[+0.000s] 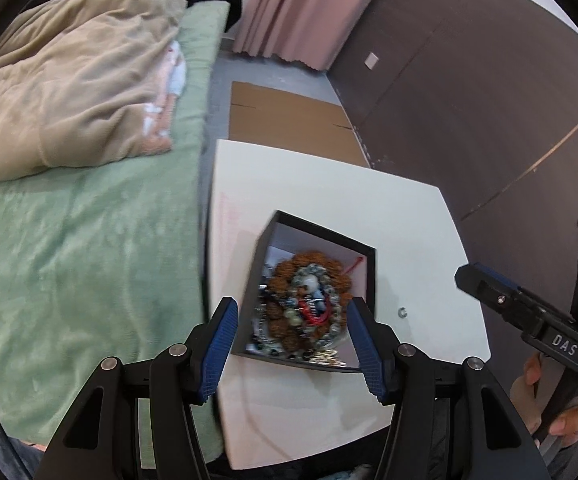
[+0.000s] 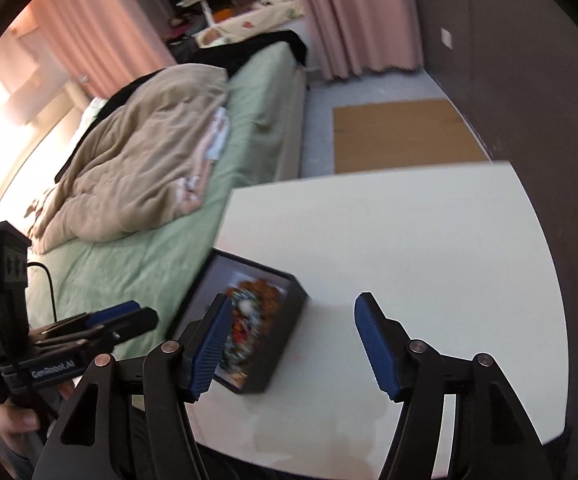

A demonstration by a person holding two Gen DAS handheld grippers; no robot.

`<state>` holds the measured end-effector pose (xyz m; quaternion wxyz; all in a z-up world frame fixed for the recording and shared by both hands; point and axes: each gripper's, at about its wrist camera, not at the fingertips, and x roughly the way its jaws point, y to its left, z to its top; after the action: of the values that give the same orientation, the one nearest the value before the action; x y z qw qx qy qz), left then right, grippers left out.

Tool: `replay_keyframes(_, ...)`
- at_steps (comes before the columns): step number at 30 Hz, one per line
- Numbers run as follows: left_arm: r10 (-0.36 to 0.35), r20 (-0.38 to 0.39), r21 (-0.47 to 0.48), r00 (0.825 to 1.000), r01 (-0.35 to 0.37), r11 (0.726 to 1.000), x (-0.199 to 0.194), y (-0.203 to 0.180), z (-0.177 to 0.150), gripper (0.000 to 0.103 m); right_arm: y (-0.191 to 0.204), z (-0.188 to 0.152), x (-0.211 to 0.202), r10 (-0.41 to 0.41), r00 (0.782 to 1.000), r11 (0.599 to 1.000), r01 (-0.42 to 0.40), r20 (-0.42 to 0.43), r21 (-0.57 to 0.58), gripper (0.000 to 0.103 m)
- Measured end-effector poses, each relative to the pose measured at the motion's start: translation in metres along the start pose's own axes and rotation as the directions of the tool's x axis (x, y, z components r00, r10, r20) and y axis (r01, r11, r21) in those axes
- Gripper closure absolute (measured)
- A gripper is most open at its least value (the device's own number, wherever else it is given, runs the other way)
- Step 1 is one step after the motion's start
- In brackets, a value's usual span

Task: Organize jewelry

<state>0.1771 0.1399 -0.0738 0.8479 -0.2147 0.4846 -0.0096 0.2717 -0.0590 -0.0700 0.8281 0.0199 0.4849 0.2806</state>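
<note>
**Jewelry box full, both grippers empty over it**

Left to right. Green bed point(image 1: 89, 260) with a beige quilt sits just beside the white rounded surface point(image 1: 409, 220). On its bed-side half sits the shallow black rectangular cardboard box point(image 1: 285, 220), light lining inside, holding a tangled pile of beaded bracelets point(image 1: 309, 304): brown seed-like beads outermost, grey-green stone beads inside, some red cord, bits of chain toward the near wall.

Left gripper point(image 1: 293, 344) hovers over the box, blue ribbed fingers point(image 1: 219, 348) about half spread, straddling the near end of the box, nothing held. Right gripper point(image 2: 291, 344) is over the surface to the box's right, fingers apart and empty; left one overlaps the box in view, contact can't be confirmed.

Handling, my guess:
- Beads hard and slick, strands limp, likely snagged together. Light.
- Pinch one strand at the pile's edge, lift slowly; expect neighbours to drag.
- Box is light and thin-walled and will slide, so brace a wall with the other gripper.

A small metal ring point(image 1: 402, 313) lies loose right of the box.

Readable text: "DAS" on the right gripper body, "GenRobot.AI" on the left.
</note>
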Motion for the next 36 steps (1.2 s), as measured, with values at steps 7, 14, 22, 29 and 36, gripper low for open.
replay_keyframes(7,-0.017,-0.051,0.075,0.999,0.02,0.997,0.025,-0.039,-0.002,0.045,-0.052,-0.015,-0.002,0.0,0.997,0.993,0.01,-0.082,0.115,0.035)
replay_keyframes(14,-0.022,-0.108,0.167,0.994,0.04,0.985,0.053,-0.084,-0.006,0.045,-0.096,-0.032,-0.015,-0.001,0.998,0.976,0.015,-0.065,0.219,0.017)
replay_keyframes(22,0.012,-0.189,0.248,0.982,0.036,0.968,0.088,-0.125,-0.009,0.045,-0.137,-0.05,-0.021,-0.03,0.998,0.951,0.048,-0.063,0.305,0.017)
replay_keyframes(29,0.077,-0.246,0.259,0.966,-0.011,0.966,0.115,-0.142,-0.007,0.056,-0.165,-0.06,-0.024,-0.05,0.996,0.937,0.071,-0.071,0.342,0.017)
replay_keyframes(36,0.155,-0.29,0.302,0.945,-0.063,0.951,0.146,-0.156,-0.014,0.068,-0.188,-0.068,-0.038,-0.082,0.996,0.927,0.093,-0.046,0.364,0.017)
